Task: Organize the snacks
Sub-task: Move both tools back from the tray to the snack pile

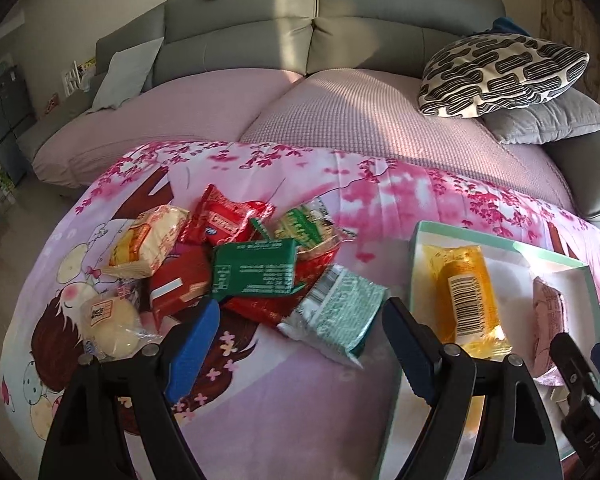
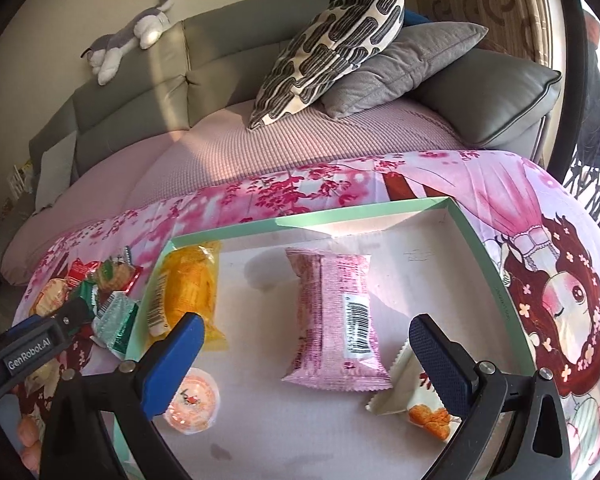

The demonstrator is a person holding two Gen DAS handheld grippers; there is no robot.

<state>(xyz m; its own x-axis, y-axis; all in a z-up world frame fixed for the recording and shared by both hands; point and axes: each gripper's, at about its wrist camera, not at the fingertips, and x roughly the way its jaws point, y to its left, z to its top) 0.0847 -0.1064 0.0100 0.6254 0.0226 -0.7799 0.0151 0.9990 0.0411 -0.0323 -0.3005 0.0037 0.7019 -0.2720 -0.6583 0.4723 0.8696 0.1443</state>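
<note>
Box (image 2: 488,264) holds yellow packet (image 2: 188,284), pink packet (image 2: 332,320), jelly cup (image 2: 192,404) and white packet (image 2: 412,392). Left gripper (image 1: 300,336) and right gripper (image 2: 304,364): jaws released, empty.

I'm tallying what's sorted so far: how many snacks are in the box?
4: orange pack at the left wall, pink pack mid-box, jelly cup near left, white packet near right. Grippers may hide more.

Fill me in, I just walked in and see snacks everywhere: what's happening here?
A person is sorting snacks with two hand-held grippers. A pile of snack packets lies on the floral cloth. The shallow green-rimmed box already holds a yellow packet, a pink packet, a jelly cup and a white packet. The left hand-held gripper is open over the pile; the right hand-held gripper is open over the box, both empty.
</note>
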